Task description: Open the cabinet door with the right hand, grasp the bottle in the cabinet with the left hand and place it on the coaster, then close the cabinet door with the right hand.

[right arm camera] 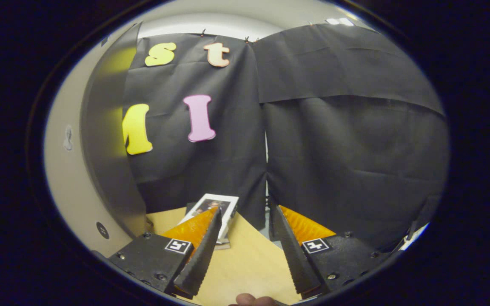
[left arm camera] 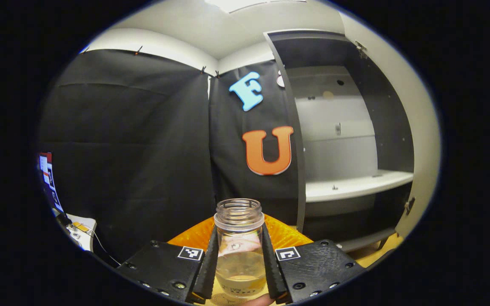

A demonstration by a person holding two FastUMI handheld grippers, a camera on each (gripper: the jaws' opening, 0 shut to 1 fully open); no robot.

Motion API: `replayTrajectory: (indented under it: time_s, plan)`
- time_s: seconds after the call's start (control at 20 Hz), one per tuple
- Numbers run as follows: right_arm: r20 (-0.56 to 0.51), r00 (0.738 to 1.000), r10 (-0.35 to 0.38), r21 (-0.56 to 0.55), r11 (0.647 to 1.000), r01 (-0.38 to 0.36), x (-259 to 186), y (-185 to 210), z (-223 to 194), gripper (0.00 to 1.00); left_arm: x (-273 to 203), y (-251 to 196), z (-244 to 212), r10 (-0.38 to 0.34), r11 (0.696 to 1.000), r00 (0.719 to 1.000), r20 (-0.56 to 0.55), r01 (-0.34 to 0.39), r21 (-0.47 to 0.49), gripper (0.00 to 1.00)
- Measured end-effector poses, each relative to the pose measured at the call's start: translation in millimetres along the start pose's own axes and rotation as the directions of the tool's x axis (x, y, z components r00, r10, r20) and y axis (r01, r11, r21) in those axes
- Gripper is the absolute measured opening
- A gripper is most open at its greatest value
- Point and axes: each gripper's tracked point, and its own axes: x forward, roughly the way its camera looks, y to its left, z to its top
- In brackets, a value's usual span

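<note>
Left gripper [left arm camera: 239,259] level, jaws clamped on the bottle [left arm camera: 239,244]: clear, uncapped, threaded neck, pale liquid in the lower part, label unreadable. Open cabinet [left arm camera: 351,140] ahead right, white shelf [left arm camera: 355,187] bare. Right gripper [right arm camera: 245,250] over the desk [right arm camera: 249,263], jaws wide, holding nothing; framed photo [right arm camera: 211,210] beyond.

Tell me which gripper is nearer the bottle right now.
Left. The left gripper has both fingers pressed on the bottle, in front of the open cabinet. The right gripper hangs open over the table, with no bottle between its fingers.
</note>
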Motion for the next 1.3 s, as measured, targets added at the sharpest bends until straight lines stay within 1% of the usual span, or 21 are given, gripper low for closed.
replayTrajectory:
  time_s: [0.1, 0.2, 0.3, 0.4, 0.6, 0.8, 0.85, 1.0, 1.05, 1.15, 1.2, 1.3]
  plan:
    - [-0.046, 0.997, -0.057, -0.012, 0.998, 0.057, -2.2, -15.1, -26.8, 0.81, 5.5, 8.9, -31.6, 0.011, 1.0, 1.0, -0.016, -0.011, 0.006, 0.47]
    - [-0.108, 0.989, -0.099, -0.06, 0.994, 0.093, -5.8, -27.6, -58.4, 0.81, 0.5, 19.5, -70.3, 0.032, 0.999, 0.999, -0.013, -0.032, 0.023, 0.47]
    - [-0.154, 0.98, -0.128, -0.101, 0.988, 0.113, -12.1, -36.4, -83.3, 0.81, 3.2, 23.1, -103.9, 0.036, 0.998, 0.999, -0.038, -0.034, 0.053, 0.47]
    - [-0.167, 0.975, -0.145, -0.145, 0.982, 0.121, -14.7, -37.4, -93.7, 0.81, 3.3, 28.0, -124.9, 0.044, 0.998, 0.998, -0.04, -0.042, 0.045, 0.47]
    - [-0.162, 0.98, -0.12, -0.242, 0.967, 0.078, -17.6, -20.1, -99.5, 0.81, 8.8, 26.8, -140.4, 0.056, 0.998, 0.998, -0.036, -0.056, 0.009, 0.47]
    - [-0.169, 0.983, -0.079, -0.321, 0.947, 0.021, -24.7, 2.6, -106.9, 0.84, 12.7, 28.1, -158.3, 0.072, 0.997, 0.993, -0.095, -0.074, -0.021, 0.47]
    - [-0.163, 0.984, -0.073, -0.348, 0.937, 0.012, -26.2, 6.8, -108.9, 0.84, 10.5, 30.7, -156.0, 0.077, 0.996, 0.994, -0.077, -0.079, -0.029, 0.47]
    - [-0.142, 0.989, -0.037, -0.389, 0.921, -0.022, -29.1, 22.5, -109.3, 0.84, 12.2, 22.9, -160.6, 0.031, 0.999, 0.994, -0.104, -0.035, -0.04, 0.49]
    - [-0.149, 0.988, -0.03, -0.392, 0.919, -0.032, -29.9, 24.9, -111.7, 0.84, 12.7, 22.3, -163.7, 0.034, 0.998, 0.993, -0.117, -0.04, -0.047, 0.52]
    - [-0.152, 0.988, -0.026, -0.39, 0.92, -0.036, -22.3, 26.8, -113.7, 0.87, 14.1, 25.4, -168.1, 0.047, 0.997, 0.99, -0.133, -0.055, -0.06, 0.8]
    - [-0.152, 0.988, -0.028, -0.387, 0.922, -0.034, -20.7, 25.8, -113.3, 0.85, 14.5, 27.3, -169.2, 0.054, 0.996, 0.99, -0.134, -0.062, -0.061, 0.81]
    - [-0.158, 0.987, -0.039, -0.378, 0.926, -0.024, -20.3, 21.1, -112.9, 0.85, 15.8, 27.9, -169.7, 0.057, 0.996, 0.99, -0.133, -0.066, -0.067, 0.84]
